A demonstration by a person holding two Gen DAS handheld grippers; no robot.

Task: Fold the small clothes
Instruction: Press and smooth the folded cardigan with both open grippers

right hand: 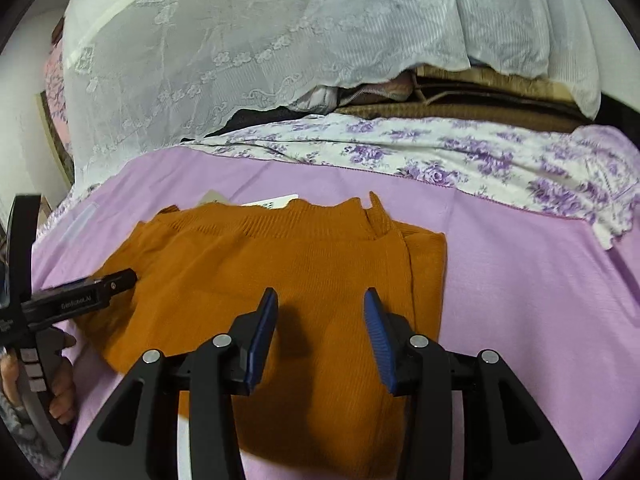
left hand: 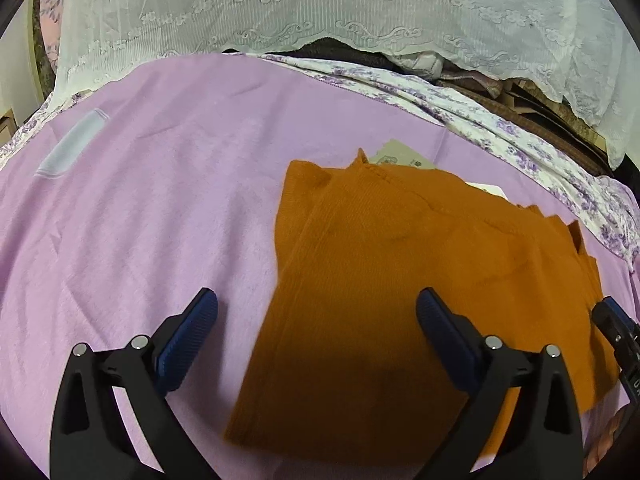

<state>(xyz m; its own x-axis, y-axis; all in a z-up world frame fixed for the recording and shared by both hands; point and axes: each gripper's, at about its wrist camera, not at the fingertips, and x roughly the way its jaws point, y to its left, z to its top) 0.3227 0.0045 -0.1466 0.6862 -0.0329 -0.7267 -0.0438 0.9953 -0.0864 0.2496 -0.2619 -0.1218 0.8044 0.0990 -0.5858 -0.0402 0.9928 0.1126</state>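
An orange ribbed knit top [left hand: 400, 264] lies flat on the lilac sheet [left hand: 160, 220], its sides folded in and its collar [right hand: 320, 220] at the far end. My left gripper [left hand: 316, 300] hovers wide open over the top's left edge, and nothing is pinched between its blue pads. In the right wrist view, my right gripper [right hand: 320, 296] stands partly open just above the middle of the orange top [right hand: 300, 272], gripping nothing. The left gripper's tip [right hand: 120, 278] reaches in from the left, with a hand [right hand: 60, 392] on its handle.
A paper tag [left hand: 400, 158] pokes out behind the collar. A floral purple-and-white cloth [right hand: 480, 152] borders the sheet at the far side. Beyond it, white lace [left hand: 320, 8] drapes over stacked brown bedding [right hand: 480, 96]. A pale rectangular patch [left hand: 72, 148] lies on the sheet at far left.
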